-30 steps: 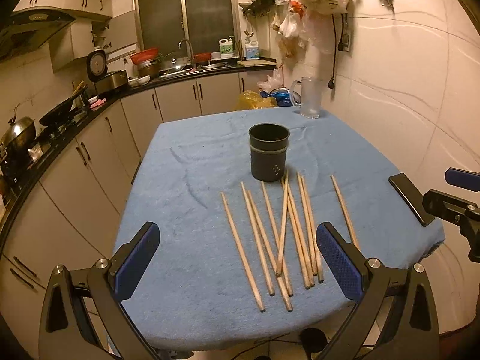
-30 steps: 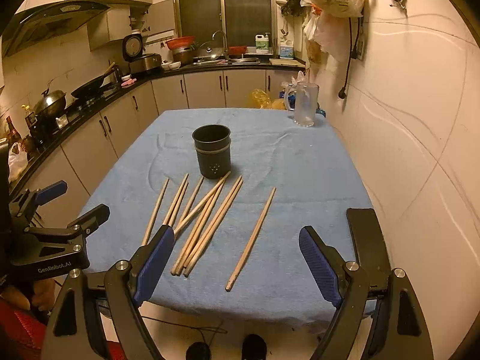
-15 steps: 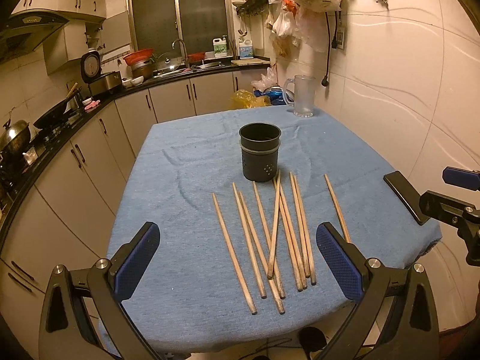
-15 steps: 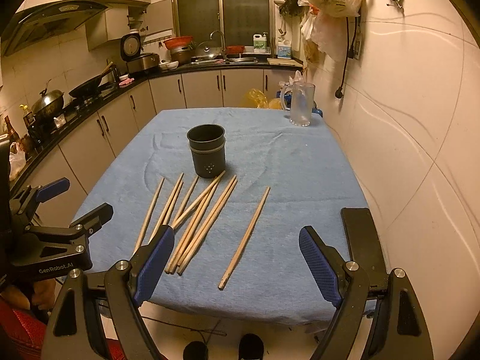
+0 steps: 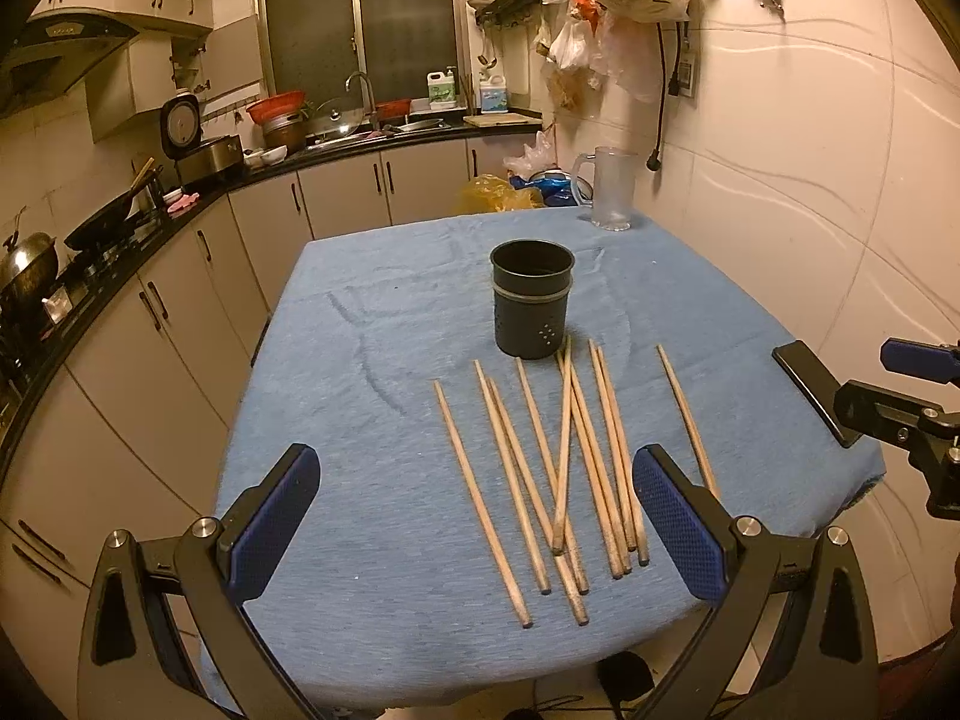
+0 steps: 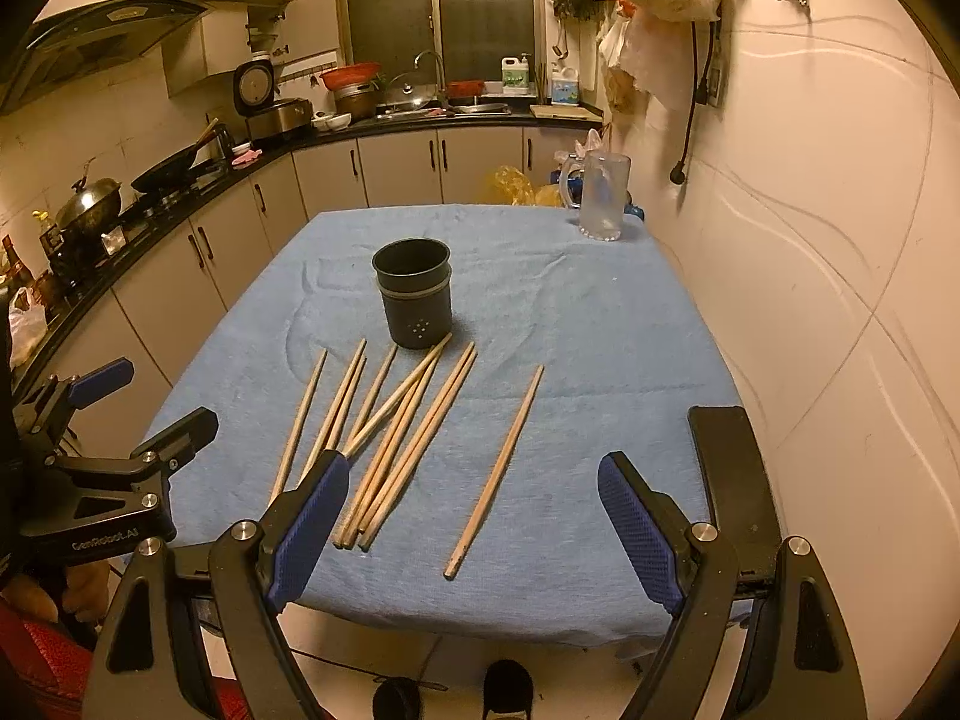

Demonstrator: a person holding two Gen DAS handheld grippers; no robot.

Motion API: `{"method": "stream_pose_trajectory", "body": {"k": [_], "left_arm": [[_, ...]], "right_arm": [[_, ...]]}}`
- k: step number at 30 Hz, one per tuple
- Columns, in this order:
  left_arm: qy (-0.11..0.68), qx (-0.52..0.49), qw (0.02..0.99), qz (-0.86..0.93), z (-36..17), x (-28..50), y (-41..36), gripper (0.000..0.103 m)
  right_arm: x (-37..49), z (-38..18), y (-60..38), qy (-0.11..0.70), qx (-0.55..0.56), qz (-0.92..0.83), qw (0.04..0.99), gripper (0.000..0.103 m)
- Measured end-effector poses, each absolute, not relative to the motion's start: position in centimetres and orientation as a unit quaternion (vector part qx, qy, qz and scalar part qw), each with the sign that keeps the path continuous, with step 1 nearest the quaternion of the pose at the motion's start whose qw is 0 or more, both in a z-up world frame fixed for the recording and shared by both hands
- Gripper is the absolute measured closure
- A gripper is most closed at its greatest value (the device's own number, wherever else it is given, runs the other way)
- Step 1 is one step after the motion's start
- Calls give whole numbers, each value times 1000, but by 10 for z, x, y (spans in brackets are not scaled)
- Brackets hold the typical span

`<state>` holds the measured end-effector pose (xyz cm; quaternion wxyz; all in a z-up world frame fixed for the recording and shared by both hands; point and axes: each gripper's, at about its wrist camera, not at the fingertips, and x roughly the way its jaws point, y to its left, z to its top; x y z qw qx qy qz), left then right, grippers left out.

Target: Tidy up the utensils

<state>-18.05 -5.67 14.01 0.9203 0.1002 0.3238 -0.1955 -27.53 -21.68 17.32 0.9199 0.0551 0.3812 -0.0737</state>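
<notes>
Several wooden chopsticks lie loose on the blue tablecloth, just in front of an empty dark utensil cup. One chopstick lies apart to the right. The cup and the chopstick pile also show in the right wrist view. My left gripper is open and empty above the table's near edge, over the chopsticks' near ends. My right gripper is open and empty at the near edge, around the single chopstick's near end.
A clear glass mug stands at the table's far right corner. A black phone lies at the near right edge. The wall runs along the right side. Kitchen counters with cookware run along the left and back.
Both grippers have moved slightly forward and lower toward the chopsticks. Nothing on the table has moved, and both grippers stay open.
</notes>
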Motion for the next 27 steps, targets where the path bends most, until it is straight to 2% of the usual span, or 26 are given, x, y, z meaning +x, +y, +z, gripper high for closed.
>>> {"method": "stream_pose_trajectory", "body": {"k": [9, 13, 18, 20, 22, 23, 24, 25, 27], "left_arm": [[333, 82, 920, -191, 136, -168, -31, 0], [361, 68, 912, -180, 129, -149, -16, 0], [432, 34, 889, -148, 113, -106, 2, 0], [464, 20, 873, -147, 105, -88, 3, 2], [486, 8, 862, -145, 99, -73, 0, 16], [501, 5, 852, -150, 96, -64, -4, 17], [519, 1, 840, -159, 92, -55, -10, 18], [535, -9, 827, -169, 88, -46, -15, 22], [557, -26, 811, -178, 82, -33, -24, 24]], "right_arm": [[-258, 168, -207, 397, 64, -82, 912, 15], [-252, 166, -215, 411, 80, -99, 903, 15], [-229, 154, -242, 444, 120, -110, 881, 15], [-213, 145, -257, 461, 149, -108, 868, 23], [-195, 133, -271, 483, 180, -95, 851, 24], [-180, 124, -280, 498, 192, -88, 841, 35], [-172, 120, -285, 505, 197, -95, 835, 40], [-161, 114, -291, 515, 201, -98, 827, 43], [-136, 100, -301, 540, 211, -88, 810, 47]]}}
